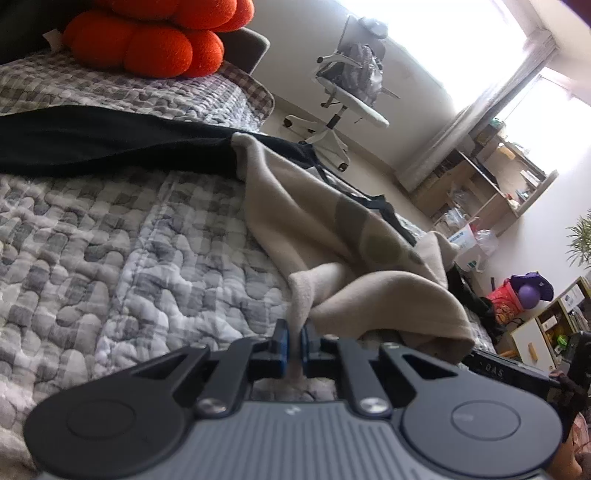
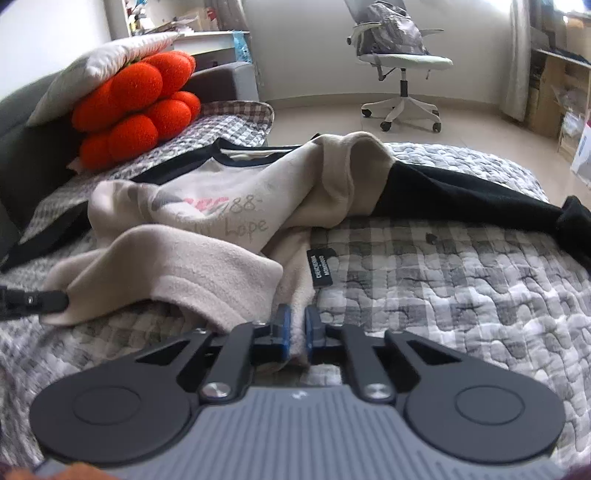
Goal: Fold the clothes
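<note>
Bright window (image 1: 424, 33), white office chair (image 2: 402, 62), pale floor (image 2: 321, 118).

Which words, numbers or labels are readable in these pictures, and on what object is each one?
"88" and "Lope": print on the beige shirt; the red word beside it is folded, unreadable.
Black tag: white lettering, too small to read.
"DAS", faint: black bar at right in the left wrist view.

Crumpled sweatshirt (image 2: 229, 218) on the bed (image 2: 443, 295), sleeve (image 2: 461, 195) stretched out to the right in the right wrist view. Behind it, at the bed's far left, a knotted cushion (image 2: 136, 110) under a pillow (image 2: 99, 62). Beyond the bed, on the floor, an office chair (image 2: 399, 59). Near hem pinched in left claw (image 1: 294, 345) and right claw (image 2: 297, 330), well apart.
</note>
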{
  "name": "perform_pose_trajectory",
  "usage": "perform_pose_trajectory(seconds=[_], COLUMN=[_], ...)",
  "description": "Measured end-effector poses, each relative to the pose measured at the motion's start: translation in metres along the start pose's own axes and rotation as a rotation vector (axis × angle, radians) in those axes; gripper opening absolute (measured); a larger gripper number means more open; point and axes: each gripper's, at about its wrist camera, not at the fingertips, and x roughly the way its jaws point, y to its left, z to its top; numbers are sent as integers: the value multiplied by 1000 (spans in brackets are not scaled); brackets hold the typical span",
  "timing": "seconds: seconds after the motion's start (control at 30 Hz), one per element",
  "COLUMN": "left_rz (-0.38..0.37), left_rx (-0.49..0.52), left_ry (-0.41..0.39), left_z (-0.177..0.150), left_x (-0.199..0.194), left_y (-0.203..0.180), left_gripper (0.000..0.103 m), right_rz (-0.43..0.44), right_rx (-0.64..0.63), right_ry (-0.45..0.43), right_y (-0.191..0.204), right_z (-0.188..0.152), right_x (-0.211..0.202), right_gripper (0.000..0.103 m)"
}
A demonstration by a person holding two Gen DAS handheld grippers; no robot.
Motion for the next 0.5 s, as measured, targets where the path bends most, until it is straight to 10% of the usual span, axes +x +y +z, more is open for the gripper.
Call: perform_pose_trajectory(seconds=[0.5], left_rz=[-45], left_rx=[21], left_ry=[-15], left_z=[-16], left_x=[-61], left_y=[-11], left_gripper=[6], right_rz=[-101], right_rx=[14], right_ry=[-75], right_y=[-28], right_z=[-2], right_x=[-73], right_gripper=[8])
